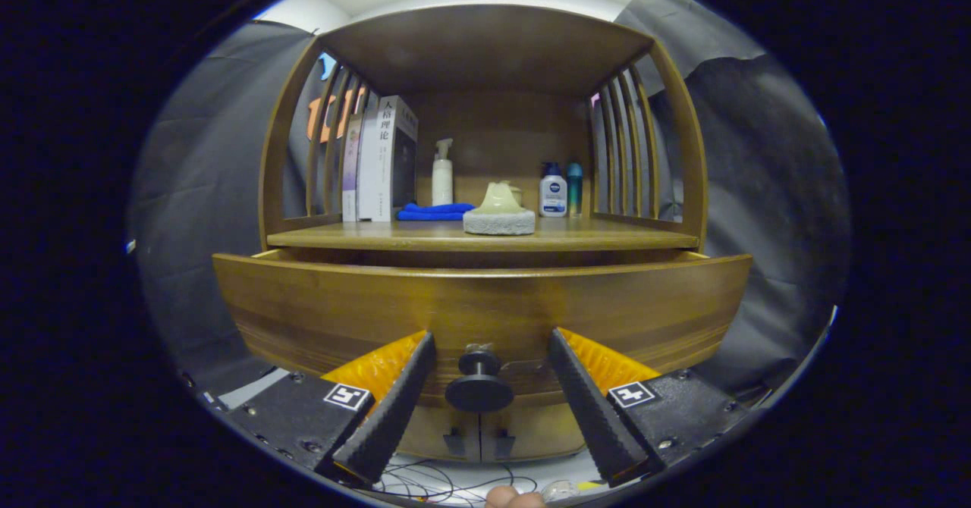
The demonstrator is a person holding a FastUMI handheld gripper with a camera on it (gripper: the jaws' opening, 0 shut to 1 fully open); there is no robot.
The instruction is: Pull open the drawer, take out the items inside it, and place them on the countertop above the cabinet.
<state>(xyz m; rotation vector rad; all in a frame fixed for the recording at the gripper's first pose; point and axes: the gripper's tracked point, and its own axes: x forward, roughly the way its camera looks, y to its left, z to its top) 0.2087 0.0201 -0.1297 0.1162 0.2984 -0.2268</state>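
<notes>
Straddling the drawer's knob point(479, 383) with our gripper point(485, 341), we have the fingers spread wide, one on each side and neither touching it. The drawer point(485, 303) juts out beneath the countertop's front edge point(485, 241), seemingly part open. Its contents are hidden behind the front panel, so we judge more pulling is needed.
</notes>
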